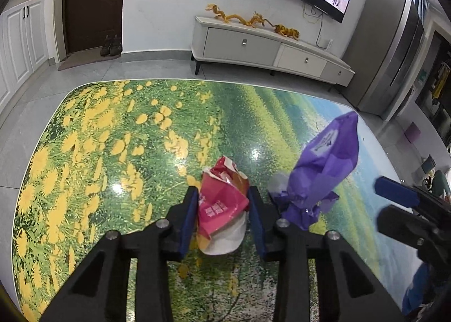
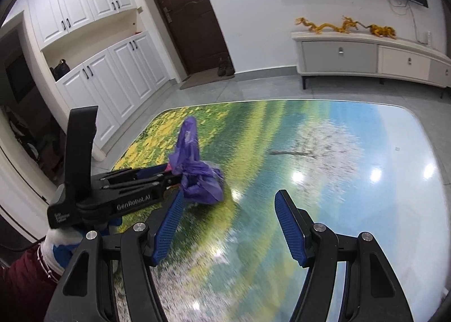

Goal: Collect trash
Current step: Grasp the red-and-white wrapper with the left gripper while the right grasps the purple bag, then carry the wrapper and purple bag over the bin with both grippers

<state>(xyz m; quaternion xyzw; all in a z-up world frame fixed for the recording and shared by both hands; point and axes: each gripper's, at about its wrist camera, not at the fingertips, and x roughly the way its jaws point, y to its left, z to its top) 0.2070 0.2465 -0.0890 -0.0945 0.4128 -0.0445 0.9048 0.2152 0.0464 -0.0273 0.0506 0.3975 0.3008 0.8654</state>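
L tool pads flank red wrapper, long axis pointing away

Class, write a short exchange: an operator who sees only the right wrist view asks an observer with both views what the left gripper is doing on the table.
Operator: The purple bag hides the tips of the left gripper. Is anything between them?
Observer: Yes, a crumpled red wrapper sits between its fingers and fills the gap.
Operator: Is anything else there?
Observer: A white scrap lies under the wrapper, on the table.
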